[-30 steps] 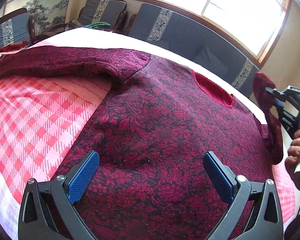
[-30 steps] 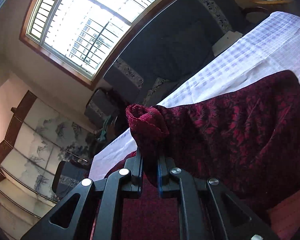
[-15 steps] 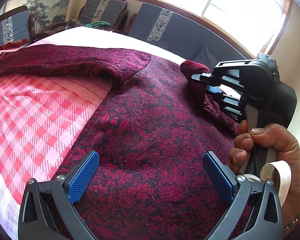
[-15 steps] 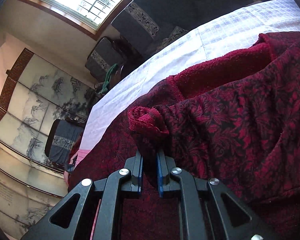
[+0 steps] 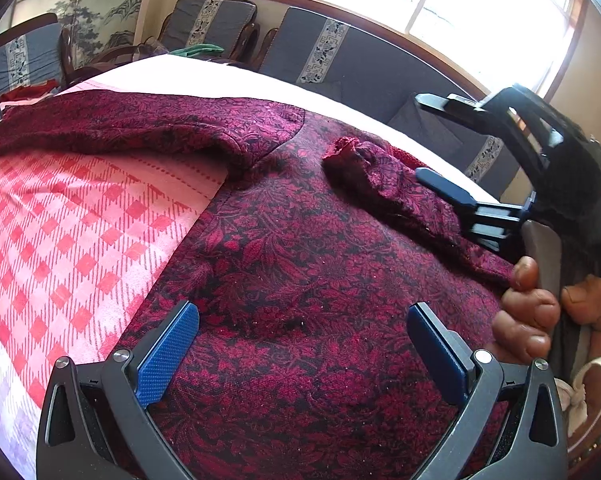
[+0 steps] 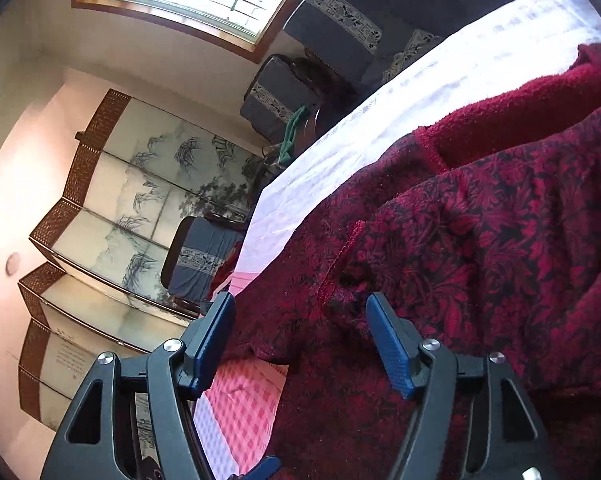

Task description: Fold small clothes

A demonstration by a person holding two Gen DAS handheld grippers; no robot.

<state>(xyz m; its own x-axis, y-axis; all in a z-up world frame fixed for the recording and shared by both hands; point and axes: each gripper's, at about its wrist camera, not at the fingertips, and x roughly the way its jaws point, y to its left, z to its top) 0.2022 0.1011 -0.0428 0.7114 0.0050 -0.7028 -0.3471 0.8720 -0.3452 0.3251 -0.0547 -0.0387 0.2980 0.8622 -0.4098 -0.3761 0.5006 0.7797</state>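
The right tongs (image 6: pixel 300 336) have let go of the sleeve (image 5: pixel 380 184) since the earlier frame; their pads now stand apart just behind its cuff, which lies folded across the chest of the sweater (image 5: pixel 300 280). The left tongs (image 5: pixel 300 344) hover wide apart over the sweater's lower body, gripping nothing. The dark red floral sweater lies spread on the pink checked cloth (image 5: pixel 60 240) covering the bench, its other sleeve stretched out sideways. No containers show.
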